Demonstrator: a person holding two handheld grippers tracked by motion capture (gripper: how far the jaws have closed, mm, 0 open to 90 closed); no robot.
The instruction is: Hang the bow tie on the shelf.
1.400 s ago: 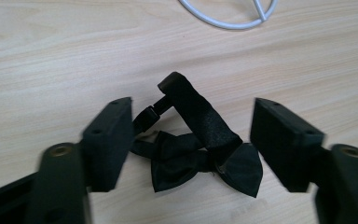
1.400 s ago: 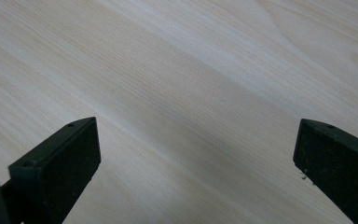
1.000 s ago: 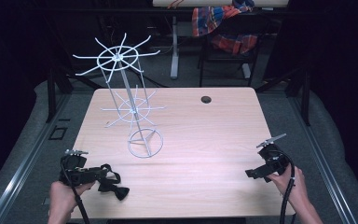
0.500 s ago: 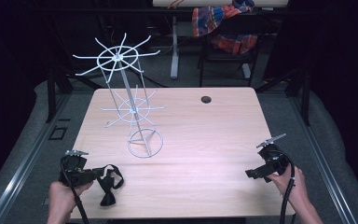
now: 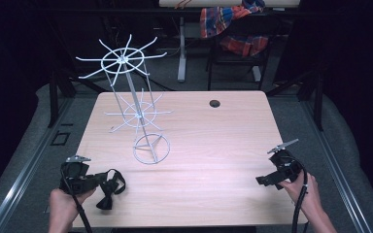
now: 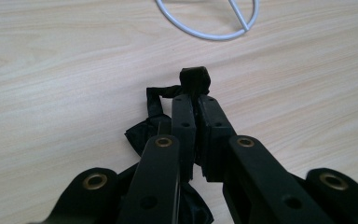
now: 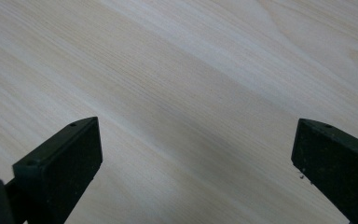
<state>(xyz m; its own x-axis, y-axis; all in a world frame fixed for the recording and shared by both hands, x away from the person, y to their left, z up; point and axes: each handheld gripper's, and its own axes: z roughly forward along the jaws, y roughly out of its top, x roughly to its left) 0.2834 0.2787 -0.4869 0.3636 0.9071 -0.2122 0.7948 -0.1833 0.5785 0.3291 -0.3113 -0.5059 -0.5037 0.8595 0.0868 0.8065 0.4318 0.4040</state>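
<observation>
One white wire rack (image 5: 135,109) stands beyond bow tie (image 5: 108,190).

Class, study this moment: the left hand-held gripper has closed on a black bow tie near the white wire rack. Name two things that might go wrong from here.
1. The left hand-held gripper pinches the bow tie by a narrow part near its knot, so the fabric may slip out when lifted.
2. The tie's loose strap loop hangs free beside the wire rack; it might snag on one of the thin prongs and tip the light stand.
</observation>
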